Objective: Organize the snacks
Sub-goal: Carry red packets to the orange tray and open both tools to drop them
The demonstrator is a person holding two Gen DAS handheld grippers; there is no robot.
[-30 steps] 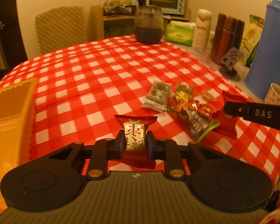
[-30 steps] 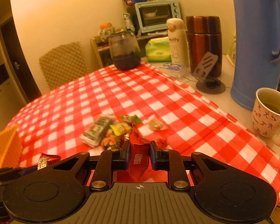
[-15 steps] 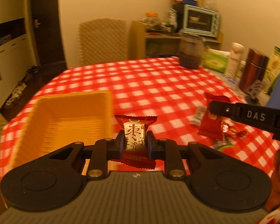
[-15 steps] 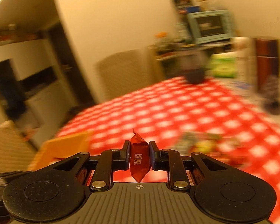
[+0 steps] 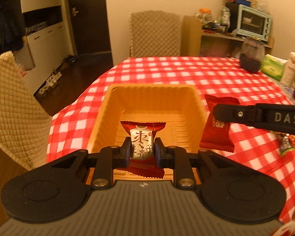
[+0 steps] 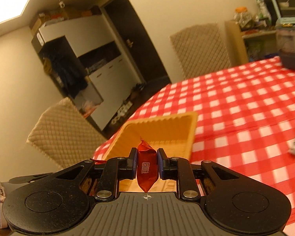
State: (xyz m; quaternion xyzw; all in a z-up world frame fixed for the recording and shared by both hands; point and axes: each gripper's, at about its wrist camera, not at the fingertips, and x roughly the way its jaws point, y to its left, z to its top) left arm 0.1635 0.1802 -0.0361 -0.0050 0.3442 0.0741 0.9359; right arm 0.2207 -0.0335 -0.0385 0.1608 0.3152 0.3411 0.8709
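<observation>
Left gripper (image 5: 142,150) is clamped on a red-and-gold wrapped candy (image 5: 142,145), held upright above the near end of the yellow tray (image 5: 150,90). Right gripper (image 6: 147,163) is clamped edge-on around a red snack packet (image 6: 147,169), held just beside the tray's right rim in the left wrist view. The tray sits at the left edge of the table with the red checked tablecloth (image 5: 186,72). Another wrapped snack (image 5: 285,144) lies on the cloth near the right edge.

Two red packets (image 5: 141,141) (image 5: 216,125), one tray (image 5: 198,106)
</observation>
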